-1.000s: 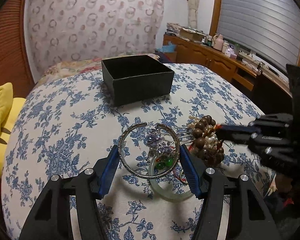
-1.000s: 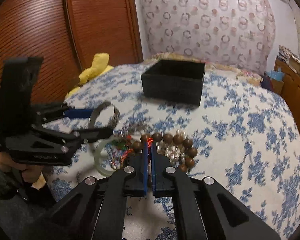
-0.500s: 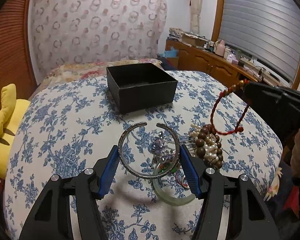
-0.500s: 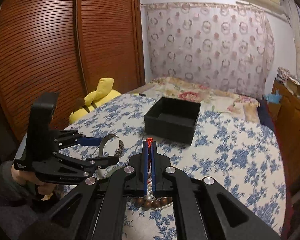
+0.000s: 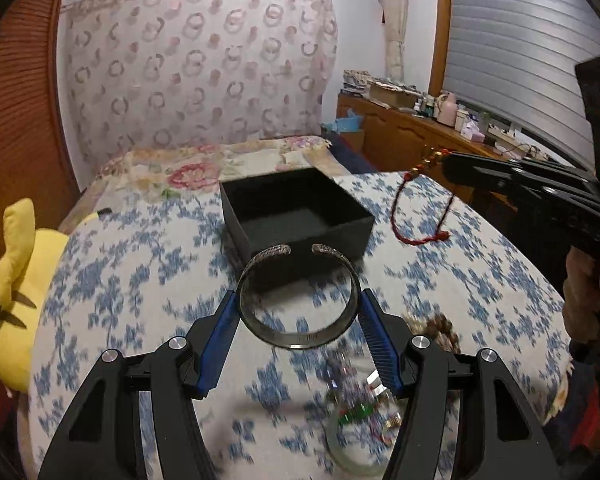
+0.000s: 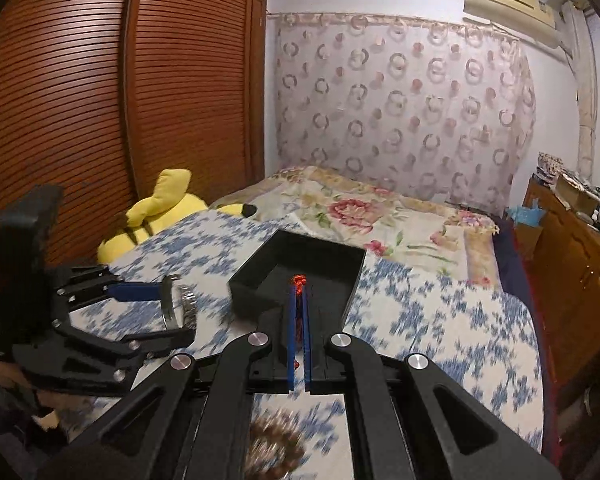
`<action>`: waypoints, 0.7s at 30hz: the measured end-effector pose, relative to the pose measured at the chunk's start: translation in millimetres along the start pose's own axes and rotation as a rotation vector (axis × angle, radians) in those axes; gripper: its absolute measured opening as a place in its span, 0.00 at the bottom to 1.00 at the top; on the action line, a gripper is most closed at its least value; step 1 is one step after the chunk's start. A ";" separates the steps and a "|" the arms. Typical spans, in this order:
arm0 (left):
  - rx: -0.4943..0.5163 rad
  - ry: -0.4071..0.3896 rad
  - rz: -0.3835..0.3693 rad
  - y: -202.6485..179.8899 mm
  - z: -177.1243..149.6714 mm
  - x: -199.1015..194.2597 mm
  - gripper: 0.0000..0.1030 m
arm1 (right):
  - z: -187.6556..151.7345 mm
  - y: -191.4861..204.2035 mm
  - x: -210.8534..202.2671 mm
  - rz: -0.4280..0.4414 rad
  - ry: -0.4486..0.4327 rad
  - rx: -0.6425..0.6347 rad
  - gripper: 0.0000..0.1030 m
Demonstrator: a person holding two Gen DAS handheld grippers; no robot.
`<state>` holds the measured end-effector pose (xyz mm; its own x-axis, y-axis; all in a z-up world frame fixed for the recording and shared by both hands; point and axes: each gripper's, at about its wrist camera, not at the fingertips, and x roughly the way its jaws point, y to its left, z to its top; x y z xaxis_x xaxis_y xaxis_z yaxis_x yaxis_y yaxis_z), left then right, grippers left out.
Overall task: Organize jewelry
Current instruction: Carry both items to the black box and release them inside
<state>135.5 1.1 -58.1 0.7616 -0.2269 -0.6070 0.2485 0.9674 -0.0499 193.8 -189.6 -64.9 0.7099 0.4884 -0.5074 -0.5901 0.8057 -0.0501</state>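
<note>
My left gripper (image 5: 298, 304) is shut on a silver open cuff bangle (image 5: 296, 340) and holds it in the air, just short of the open black box (image 5: 300, 224). My right gripper (image 6: 299, 296) is shut on a red cord bracelet (image 6: 299, 280), which dangles as a loop (image 5: 420, 220) to the right of the box in the left wrist view. In the right wrist view the box (image 6: 260, 284) lies straight ahead, and the left gripper with the bangle (image 6: 178, 306) is at the left.
Remaining jewelry lies on the blue floral cloth below: a green bangle and small pieces (image 5: 360, 428), and brown and pearl beads (image 5: 436, 328) (image 6: 276, 444). A yellow plush toy (image 5: 16, 280) sits at the left edge. A wooden dresser (image 5: 416, 136) stands at the right.
Both grippers have risen and moved toward the box. The left lifted the silver bangle off the pile; the right carried the red cord up and forward.
</note>
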 end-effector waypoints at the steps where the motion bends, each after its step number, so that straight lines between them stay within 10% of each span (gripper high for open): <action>1: 0.008 -0.005 0.006 0.6 5.7 3.5 0.57 | 2.0 -1.5 3.9 -0.002 -0.001 0.000 0.03; 21: -0.022 0.029 0.026 16.3 79.5 75.5 0.57 | 15.4 -35.3 63.5 0.011 0.040 0.061 0.03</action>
<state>244.7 -9.3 -41.8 0.7501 -0.1989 -0.6307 0.2157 0.9751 -0.0509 265.6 -181.9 -82.1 0.6866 0.4848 -0.5418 -0.5725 0.8199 0.0080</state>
